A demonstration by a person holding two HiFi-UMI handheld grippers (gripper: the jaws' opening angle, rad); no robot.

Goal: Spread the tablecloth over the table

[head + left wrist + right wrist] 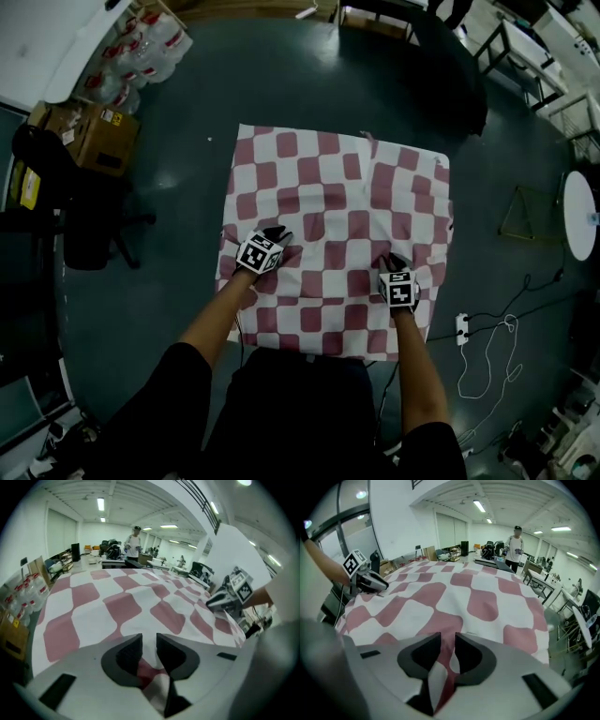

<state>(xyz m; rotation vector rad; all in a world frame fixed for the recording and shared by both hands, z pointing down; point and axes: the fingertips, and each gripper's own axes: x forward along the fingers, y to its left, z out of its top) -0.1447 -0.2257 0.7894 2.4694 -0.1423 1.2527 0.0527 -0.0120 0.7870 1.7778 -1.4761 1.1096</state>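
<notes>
Draping the whole table, the checked tablecloth lies nearly flat: light, limp stuff, best taken at near hem or corners. Near that edge rest the left gripper and right gripper, jaws apart, a fold lying loose between each pair. Chair left, power strip right, both well clear.

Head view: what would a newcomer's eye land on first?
The red-and-white checked tablecloth, spread out mid-frame against the dark floor. On its near part are the left gripper and right gripper, each with jaws apart around a fold of cloth.
</notes>
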